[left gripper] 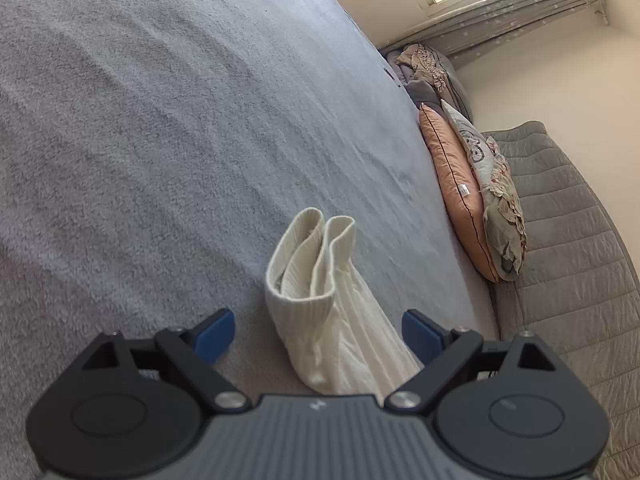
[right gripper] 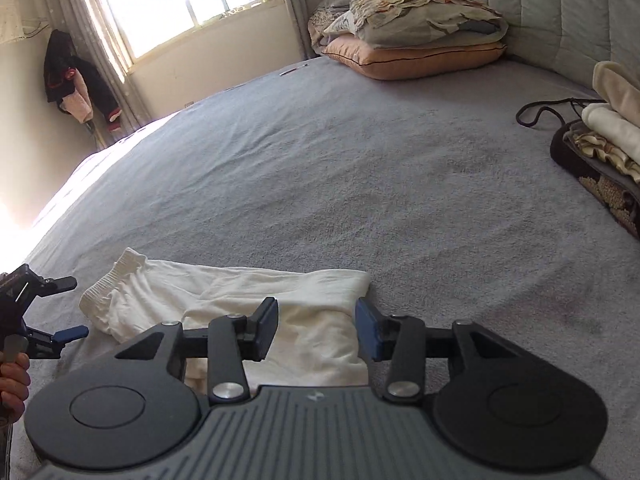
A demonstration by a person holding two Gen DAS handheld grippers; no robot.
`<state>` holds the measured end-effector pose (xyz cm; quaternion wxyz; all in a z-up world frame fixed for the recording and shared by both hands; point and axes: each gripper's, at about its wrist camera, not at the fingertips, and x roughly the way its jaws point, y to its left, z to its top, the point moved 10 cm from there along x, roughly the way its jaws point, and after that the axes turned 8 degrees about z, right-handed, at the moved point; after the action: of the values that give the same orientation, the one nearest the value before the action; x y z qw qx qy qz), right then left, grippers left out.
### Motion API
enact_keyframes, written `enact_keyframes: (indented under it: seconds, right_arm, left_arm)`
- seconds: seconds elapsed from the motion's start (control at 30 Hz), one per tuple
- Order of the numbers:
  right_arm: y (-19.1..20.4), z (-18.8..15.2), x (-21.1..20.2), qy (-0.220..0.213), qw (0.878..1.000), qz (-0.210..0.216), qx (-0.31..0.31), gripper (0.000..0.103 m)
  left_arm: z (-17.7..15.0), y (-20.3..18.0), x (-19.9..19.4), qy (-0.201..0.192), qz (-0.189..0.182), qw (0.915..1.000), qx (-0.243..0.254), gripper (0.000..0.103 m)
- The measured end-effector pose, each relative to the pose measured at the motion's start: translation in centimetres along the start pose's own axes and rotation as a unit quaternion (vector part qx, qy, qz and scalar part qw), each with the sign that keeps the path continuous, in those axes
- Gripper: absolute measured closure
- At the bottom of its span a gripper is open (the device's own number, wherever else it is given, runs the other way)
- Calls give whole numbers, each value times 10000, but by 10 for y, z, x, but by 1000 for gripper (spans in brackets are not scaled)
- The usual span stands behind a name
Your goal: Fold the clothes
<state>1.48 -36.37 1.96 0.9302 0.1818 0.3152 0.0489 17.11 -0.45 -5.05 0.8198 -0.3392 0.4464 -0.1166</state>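
A cream-white ribbed knit garment (left gripper: 320, 304) lies folded on the grey bedspread (left gripper: 160, 140). In the left wrist view its cuffed end stands up in two loops. My left gripper (left gripper: 318, 334) is open wide, its blue pads on either side of the garment and clear of it. In the right wrist view the garment (right gripper: 240, 296) lies flat, cuffs to the left. My right gripper (right gripper: 316, 328) hovers over its near right part, jaws partly apart, no cloth pinched between the pads. The left gripper (right gripper: 52, 320) shows at the left edge, held by a hand (right gripper: 12, 380).
Stacked pillows (right gripper: 412, 40) lie by the quilted headboard (right gripper: 540, 8). A pile of folded clothes (right gripper: 612, 136) and a black cord (right gripper: 540, 110) sit at the bed's right side. Clothes hang on the wall (right gripper: 76, 76) beside the window. The bed's edge runs at the left.
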Motion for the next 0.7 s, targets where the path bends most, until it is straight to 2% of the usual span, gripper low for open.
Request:
enact_keyframes:
  seconds: [0.13, 0.2, 0.27, 0.3, 0.33, 0.37, 0.4, 0.53, 0.63, 0.7]
  right_arm:
    - [67, 12, 43, 535, 9891, 500, -1281, 57]
    - [79, 11, 73, 774, 9852, 575, -1415, 57]
    - [81, 7, 98, 978, 9833, 581, -1422, 59]
    - [79, 4, 108, 1064, 9833, 555, -1372, 60]
    - [77, 1, 119, 1150, 9831, 529, -1321, 64]
    - [74, -2, 128, 1223, 9830, 489, -1283, 85]
    - [69, -3, 131, 1162, 9835, 313, -1354, 93]
    - [66, 16, 113, 664, 9918, 516, -966, 94]
    - [69, 33, 94, -40, 9966, 560, -604, 94]
    - [67, 33, 93, -188, 9976, 519, -415, 94]
  left_arm:
    - [5, -10, 12, -201, 78, 9992, 326, 13]
    - [5, -15, 18, -271, 53, 9982, 530, 25]
    - [4, -13, 24, -246, 144, 9972, 696, 56]
    - [3, -11, 27, -212, 220, 9967, 754, 66]
    - [3, -9, 30, -178, 296, 9961, 812, 85]
    - [3, -6, 31, -149, 341, 9958, 833, 90]
    - [4, -2, 29, -142, 315, 9965, 758, 90]
    - [7, 5, 15, -161, 235, 9976, 625, 91]
    - [3, 9, 5, -111, 59, 9986, 507, 91]
    - [5, 16, -1, -98, 37, 9991, 411, 91]
